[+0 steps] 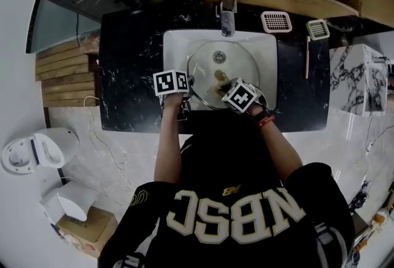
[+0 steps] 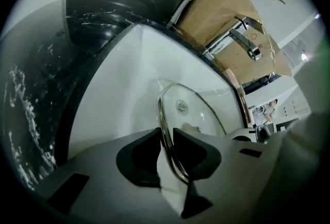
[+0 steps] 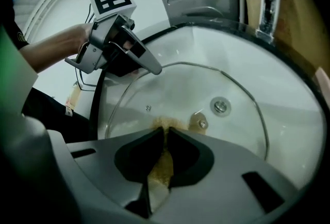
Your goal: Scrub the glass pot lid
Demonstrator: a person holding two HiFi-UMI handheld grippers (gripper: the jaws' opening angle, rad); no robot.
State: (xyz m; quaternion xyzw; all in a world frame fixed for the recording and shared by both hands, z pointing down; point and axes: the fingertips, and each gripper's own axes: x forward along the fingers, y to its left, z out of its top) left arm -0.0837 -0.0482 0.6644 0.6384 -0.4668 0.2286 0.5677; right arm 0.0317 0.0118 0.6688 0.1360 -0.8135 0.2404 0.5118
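Head view: a person stands at a white basin (image 1: 175,45) sunk in a black marbled tabletop (image 1: 129,63), with the faucet (image 1: 228,14) at the far side. The glass pot lid (image 1: 240,63) sits tilted inside the basin. The left tongs (image 1: 188,95) are clenched on the near-left part of its metal rim. The right tongs (image 1: 225,85) grasp a yellow-brown sponge (image 3: 161,164) whose tip lies against the glass near the middle of the lid. Progress, as a judgement: the scrubbing is under way, since the lid is steadied and the sponge is on the glass. Most of the glass looks clear. A brownish patch beside the central fitting may be residue or part of the fitting; it cannot be told which. No suds and no running water show. The outer band, the rim, the other face and a rinse seem to be what is left. Writing: large pale letters on the person's dark shirt read roughly as "NBSC" from this angle, with a small gold emblem above them that is too small to read. The cubes on both tongs carry black-and-white square markers only, and no brand shows on the lid, faucet or sponge
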